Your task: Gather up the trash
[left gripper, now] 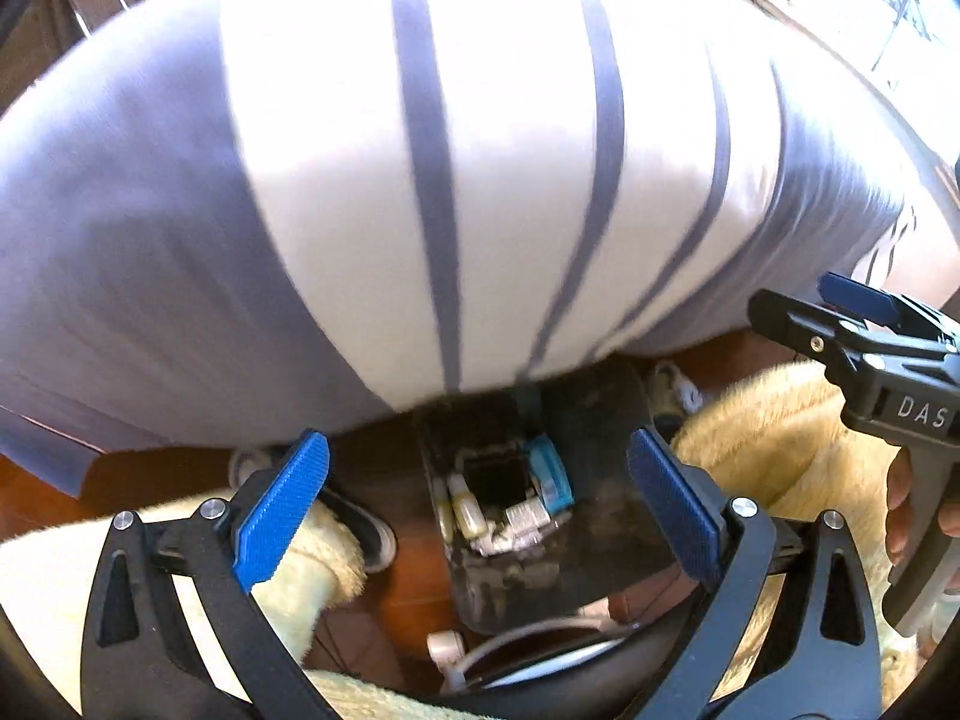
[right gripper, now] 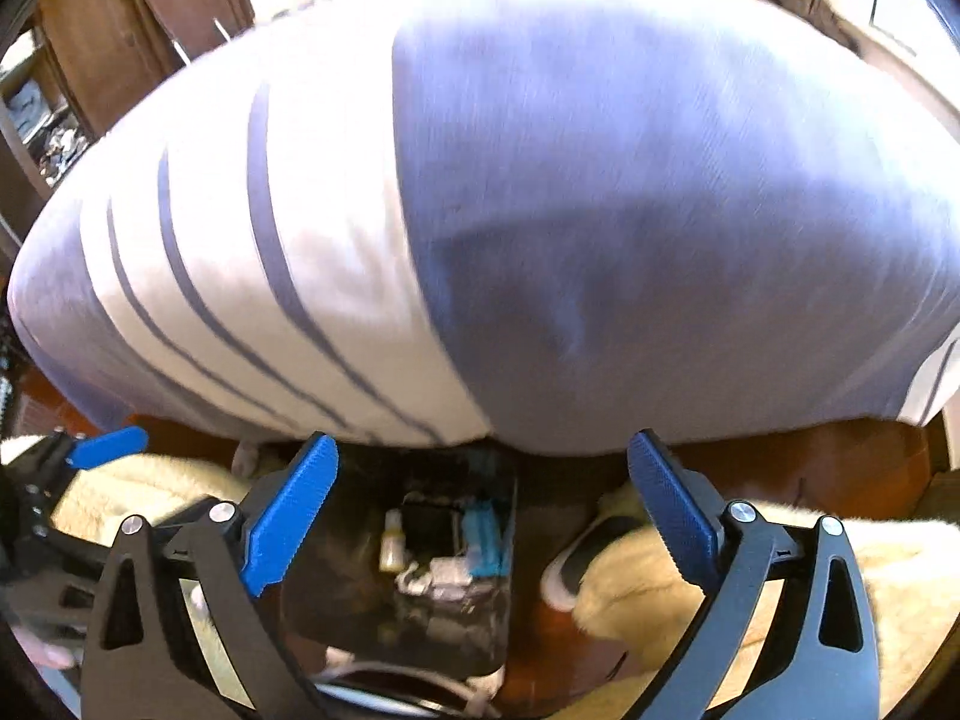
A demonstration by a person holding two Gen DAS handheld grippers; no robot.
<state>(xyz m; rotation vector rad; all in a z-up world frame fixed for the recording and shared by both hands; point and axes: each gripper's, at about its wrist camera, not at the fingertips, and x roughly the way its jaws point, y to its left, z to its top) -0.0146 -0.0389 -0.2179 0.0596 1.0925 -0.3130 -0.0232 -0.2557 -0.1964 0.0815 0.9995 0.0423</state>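
A black bin (left gripper: 480, 594) stands on the wooden floor below both grippers. Inside it lie small yellowish bottles (left gripper: 465, 510), a blue packet (left gripper: 549, 474) and clear blister packs (left gripper: 528, 522). My left gripper (left gripper: 480, 516) hangs above the bin, open, with nothing between its blue pads. In the right wrist view the same bin (right gripper: 360, 600), a bottle (right gripper: 391, 546) and the blue packet (right gripper: 483, 540) sit under my right gripper (right gripper: 480, 516), which is also open and empty. The right gripper (left gripper: 822, 312) shows at the right edge of the left wrist view, held by a hand.
A bed with a white and lavender striped cover (left gripper: 420, 180) overhangs the bin's far side. The person's legs in yellow fleece (left gripper: 768, 438) and shoes (left gripper: 366, 534) flank the bin. A white cable (left gripper: 510, 630) lies by its near side. A wooden cupboard (right gripper: 150, 30) stands far left.
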